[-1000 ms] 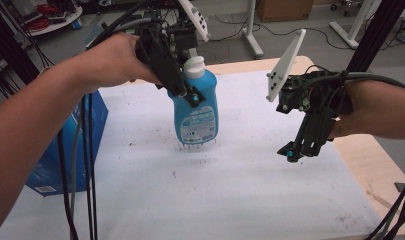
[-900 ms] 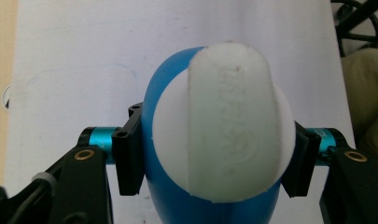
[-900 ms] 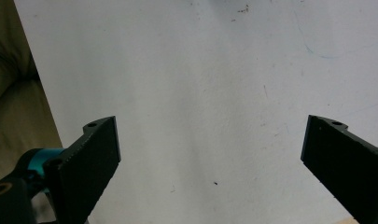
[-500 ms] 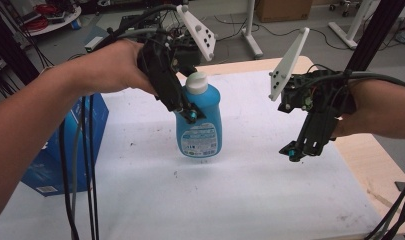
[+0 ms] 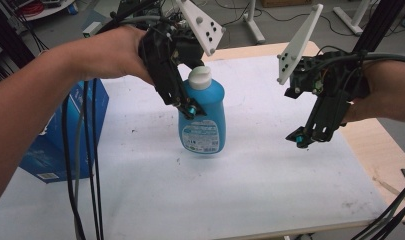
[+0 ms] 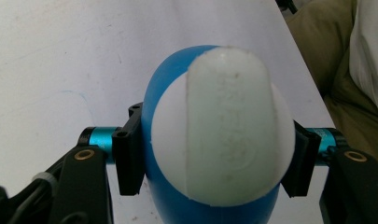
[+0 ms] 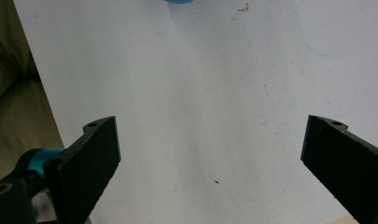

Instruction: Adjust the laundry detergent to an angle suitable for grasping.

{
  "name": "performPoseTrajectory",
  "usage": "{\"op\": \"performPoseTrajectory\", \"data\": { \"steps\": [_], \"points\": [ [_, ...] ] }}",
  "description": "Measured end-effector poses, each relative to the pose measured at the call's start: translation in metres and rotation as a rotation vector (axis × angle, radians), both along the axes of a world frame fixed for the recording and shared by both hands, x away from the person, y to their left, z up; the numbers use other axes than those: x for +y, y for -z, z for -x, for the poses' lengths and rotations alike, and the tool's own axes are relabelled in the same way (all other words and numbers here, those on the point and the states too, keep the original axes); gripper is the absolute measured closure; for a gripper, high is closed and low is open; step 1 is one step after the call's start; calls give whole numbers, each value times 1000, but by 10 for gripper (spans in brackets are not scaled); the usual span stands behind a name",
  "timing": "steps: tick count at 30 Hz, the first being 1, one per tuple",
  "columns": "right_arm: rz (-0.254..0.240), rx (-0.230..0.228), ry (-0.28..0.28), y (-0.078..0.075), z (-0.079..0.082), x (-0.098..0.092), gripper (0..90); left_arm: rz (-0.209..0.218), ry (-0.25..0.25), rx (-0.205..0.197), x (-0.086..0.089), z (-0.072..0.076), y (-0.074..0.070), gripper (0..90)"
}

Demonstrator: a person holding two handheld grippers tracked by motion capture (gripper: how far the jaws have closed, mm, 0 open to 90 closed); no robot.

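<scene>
Nearest, at the left edge of the white table [image 5: 250, 200], a blue box [image 5: 55, 150] stands partly off the surface, dark cables hanging in front of it. At mid-table the blue bottle [image 5: 202, 120] with its white cap [image 5: 200, 77] is upright and appears clear of the surface, label facing the near side. The left gripper [image 5: 190, 107] comes down from the upper left and pinches the bottle below the cap; in the left gripper view one pad [image 6: 128, 158] presses on each side of the body. To the right, well apart from the bottle, the right gripper [image 5: 302, 137] hangs over the table's right part, its jaws spread wide with nothing between them.
</scene>
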State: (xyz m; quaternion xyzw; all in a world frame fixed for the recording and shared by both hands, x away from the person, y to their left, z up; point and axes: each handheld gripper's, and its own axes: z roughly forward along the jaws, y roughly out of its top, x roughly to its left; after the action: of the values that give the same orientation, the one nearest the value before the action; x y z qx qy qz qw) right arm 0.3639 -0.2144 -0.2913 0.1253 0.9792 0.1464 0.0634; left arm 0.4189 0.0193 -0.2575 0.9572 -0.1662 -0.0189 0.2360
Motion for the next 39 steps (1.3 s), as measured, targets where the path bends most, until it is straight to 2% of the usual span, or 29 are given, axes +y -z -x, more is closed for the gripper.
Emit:
{"op": "performPoseTrajectory", "data": {
  "steps": [11, 21, 33, 39],
  "points": [
    [10, 12, 8, 5, -6, 1, 37, -26, 46, 3, -3, -3, 25, 374],
    [14, 19, 15, 8, -10, 2, 37, -42, 73, 7, -5, -4, 33, 374],
    [16, 18, 12, 10, -12, 3, 37, -23, 71, 25, -3, -7, 36, 371],
    [14, 18, 10, 9, -12, 5, 37, -16, 38, 50, -1, -8, 39, 358]
  ]
}}
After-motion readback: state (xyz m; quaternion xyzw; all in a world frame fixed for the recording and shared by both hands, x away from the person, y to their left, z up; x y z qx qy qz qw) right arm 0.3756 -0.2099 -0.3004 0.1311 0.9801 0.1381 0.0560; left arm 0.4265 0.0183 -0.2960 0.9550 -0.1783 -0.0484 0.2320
